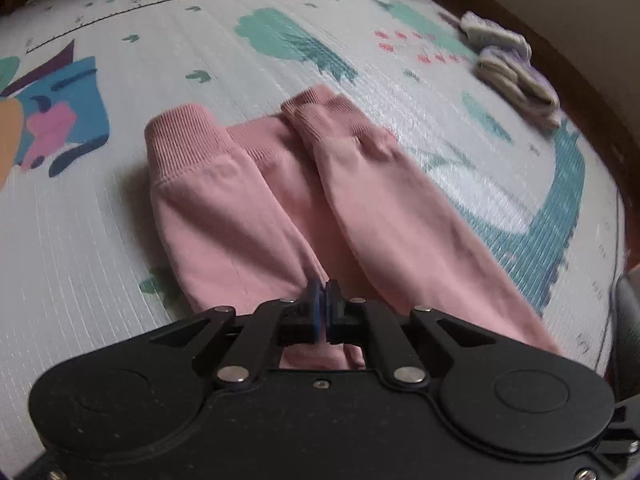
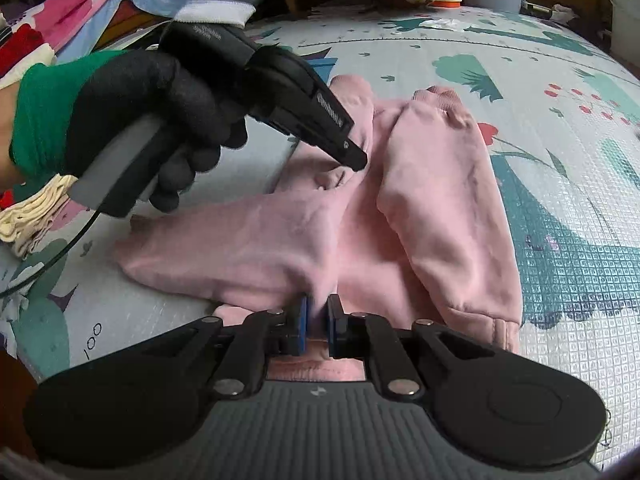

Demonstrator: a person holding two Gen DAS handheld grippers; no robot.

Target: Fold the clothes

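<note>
A pink sweatshirt (image 1: 256, 200) lies on a patterned play mat (image 1: 200, 60), its ribbed hem and one cuff pointing away. My left gripper (image 1: 322, 292) is shut, pinching a fold of the pink fabric near its middle. In the right wrist view the sweatshirt (image 2: 440, 200) lies with both sleeves folded inward. My right gripper (image 2: 318, 308) is shut on a bunched edge of the pink fabric. The left gripper (image 2: 352, 160) shows there too, held in a black-gloved hand, its tip pressed into the cloth.
Folded pale and lilac cloths (image 1: 512, 68) are stacked at the mat's far right edge. A heap of colourful clothes (image 2: 80, 20) lies at the far left, with cream cloth (image 2: 32, 216) below it. A wooden floor borders the mat (image 2: 560, 280).
</note>
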